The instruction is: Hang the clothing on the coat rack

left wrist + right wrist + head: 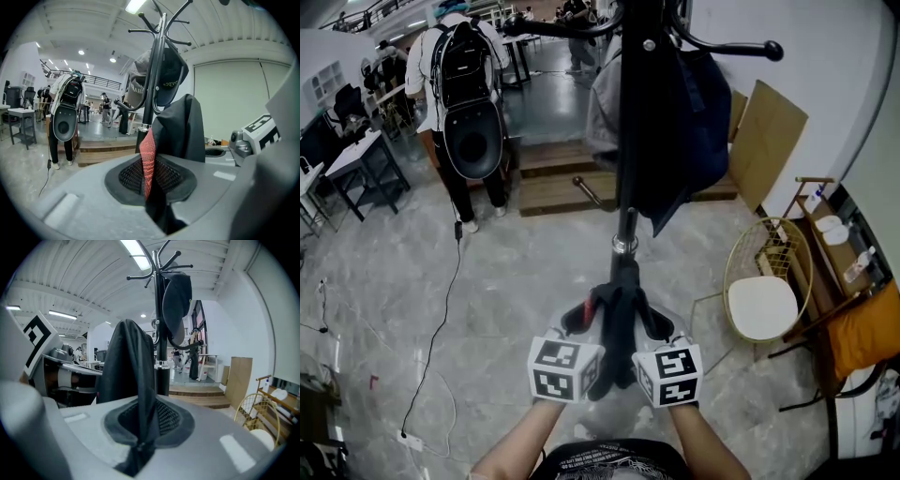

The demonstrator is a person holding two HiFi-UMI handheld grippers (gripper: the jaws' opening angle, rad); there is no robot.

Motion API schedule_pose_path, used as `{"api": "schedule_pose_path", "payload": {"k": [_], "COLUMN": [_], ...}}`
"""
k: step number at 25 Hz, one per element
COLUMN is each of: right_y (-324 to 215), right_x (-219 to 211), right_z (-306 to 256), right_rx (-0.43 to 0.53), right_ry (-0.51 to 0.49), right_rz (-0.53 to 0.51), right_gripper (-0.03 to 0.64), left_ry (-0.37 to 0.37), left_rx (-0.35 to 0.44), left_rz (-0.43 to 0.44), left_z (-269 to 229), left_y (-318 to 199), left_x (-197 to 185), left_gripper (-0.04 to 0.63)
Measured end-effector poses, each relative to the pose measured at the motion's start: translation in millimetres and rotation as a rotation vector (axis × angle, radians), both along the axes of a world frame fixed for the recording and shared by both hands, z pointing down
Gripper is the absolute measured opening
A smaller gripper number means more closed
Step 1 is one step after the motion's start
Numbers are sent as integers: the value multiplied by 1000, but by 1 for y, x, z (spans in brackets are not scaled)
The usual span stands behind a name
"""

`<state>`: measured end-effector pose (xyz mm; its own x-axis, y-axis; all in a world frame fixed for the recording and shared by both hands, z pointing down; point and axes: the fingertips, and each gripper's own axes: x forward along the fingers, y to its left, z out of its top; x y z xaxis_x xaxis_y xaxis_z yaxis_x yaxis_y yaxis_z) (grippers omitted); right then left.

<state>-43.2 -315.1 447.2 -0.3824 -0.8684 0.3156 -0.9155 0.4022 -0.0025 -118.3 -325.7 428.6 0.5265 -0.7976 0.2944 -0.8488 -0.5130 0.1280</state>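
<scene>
The left tongs are pinched almost closed on a fold of the dark garment, and a red mesh strip shows at the bite. The right tongs are clamped the same way on another fold of that cloth. The garment is bunched between the two, just in front of the coat rack pole, below a dark blue jacket hanging from it.

Black clothing with a red mesh strip.
The coat rack was black, the floor marbled grey, the chair white-seated and gold-framed.
</scene>
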Motion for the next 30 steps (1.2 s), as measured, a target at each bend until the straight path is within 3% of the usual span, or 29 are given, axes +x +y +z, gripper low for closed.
{"api": "schedule_pose_path", "payload": {"k": [18, 30], "right_y": [17, 40], "right_x": [8, -9], "right_z": [-7, -10], "right_rx": [20, 31], "right_ry": [3, 6], "right_rz": [111, 193], "right_gripper": [35, 58], "left_ry": [36, 81], "left_rx": [-8, -19], "left_rz": [140, 196], "left_z": [3, 6], "left_y": [13, 34], "left_x": [10, -12], "left_gripper": [101, 133]}}
